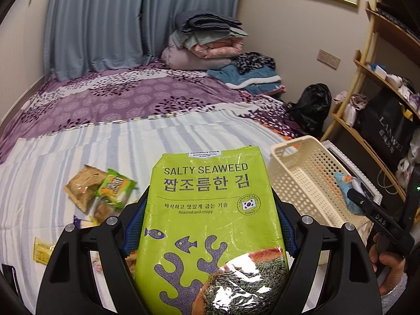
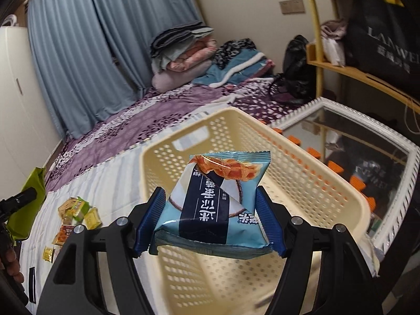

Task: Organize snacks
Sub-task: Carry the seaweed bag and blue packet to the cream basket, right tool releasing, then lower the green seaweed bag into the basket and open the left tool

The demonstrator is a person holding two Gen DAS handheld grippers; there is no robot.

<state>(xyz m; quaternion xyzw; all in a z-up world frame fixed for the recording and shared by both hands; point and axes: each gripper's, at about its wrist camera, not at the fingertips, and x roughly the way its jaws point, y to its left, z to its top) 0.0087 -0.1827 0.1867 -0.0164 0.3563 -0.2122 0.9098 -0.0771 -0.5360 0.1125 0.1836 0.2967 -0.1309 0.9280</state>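
A large green salty seaweed bag [image 1: 210, 210] stands upright between the blue pads of my left gripper [image 1: 210, 225], which is shut on its sides above the striped bed sheet. To its right stands a cream perforated basket [image 1: 296, 181]. My right gripper [image 2: 211, 215] is shut on a light blue snack pack [image 2: 215, 199] and holds it over the open basket [image 2: 309, 173], which looks empty inside. In the left wrist view that pack [image 1: 346, 183] hangs at the basket's right rim. Several small loose snack packs [image 1: 99, 191] lie on the sheet to the left.
Past the basket, a white-framed mirror [image 2: 354, 157] lies flat near a wooden shelf [image 2: 354, 73] holding a black bag. Folded bedding [image 1: 207, 39] and clothes are piled at the bed's far end, and a black bag [image 1: 312, 107] sits by the wall.
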